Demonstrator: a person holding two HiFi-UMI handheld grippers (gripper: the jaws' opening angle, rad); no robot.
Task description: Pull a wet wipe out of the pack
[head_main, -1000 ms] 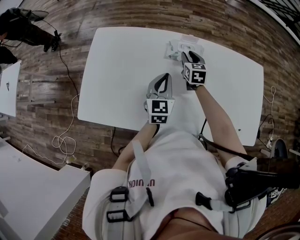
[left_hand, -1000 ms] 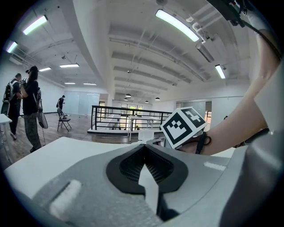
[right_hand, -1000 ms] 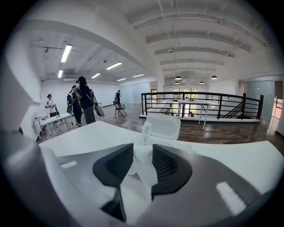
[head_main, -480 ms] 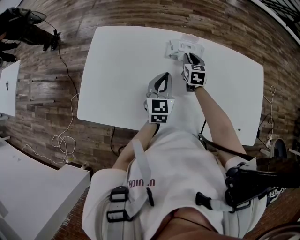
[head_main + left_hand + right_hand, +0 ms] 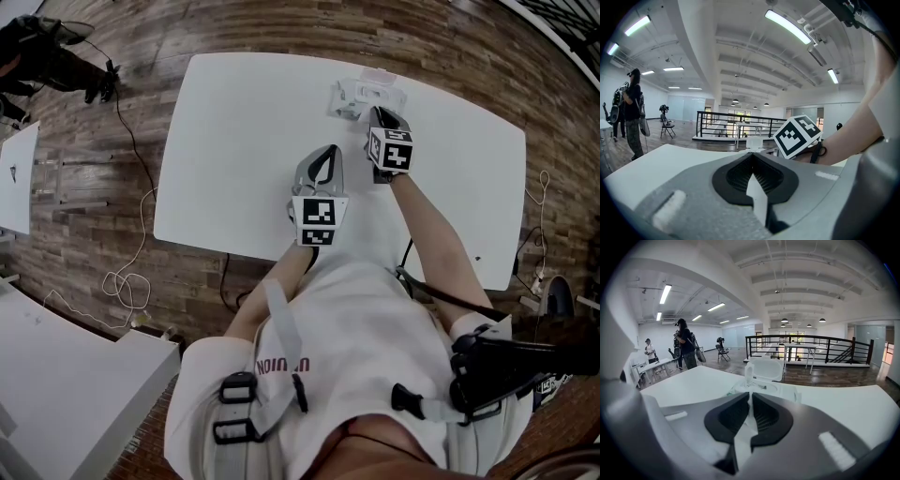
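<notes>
Hidden or unclear: In the head view the near side of the pack (image 5: 360, 96) is covered by the tip of the right gripper (image 5: 380, 114), and no wet wipe can be told apart there, white lying on white. In the left gripper view only the raised lid (image 5: 754, 142) is seen above the jaws; the rest of the pack is blocked. The near edge of the table (image 5: 244, 141) is cut off by the person's body.

Location: The pack (image 5: 783, 391) is found on the far part of the table (image 5: 689, 385), lid (image 5: 765, 369) standing open and upright behind the opening.

Right gripper (image 5: 750, 397): It is pointed down at the pack's opening, just in front of it. The jaws have just been closing and are now nearly together, with only a thin slot left. A narrow white strip, read as the tip of the wet wipe (image 5: 750, 404), is seen in that slot, pinched between the pads and running up toward the opening. How much of it has left the pack cannot be made out.

Left gripper (image 5: 751, 157): The jaws are met at the tips with nothing held between them. It is rested low over the table (image 5: 670, 154), nearer the person and well apart from the pack. In the head view the left gripper (image 5: 323, 155) is noted beside and behind the right one.
</notes>
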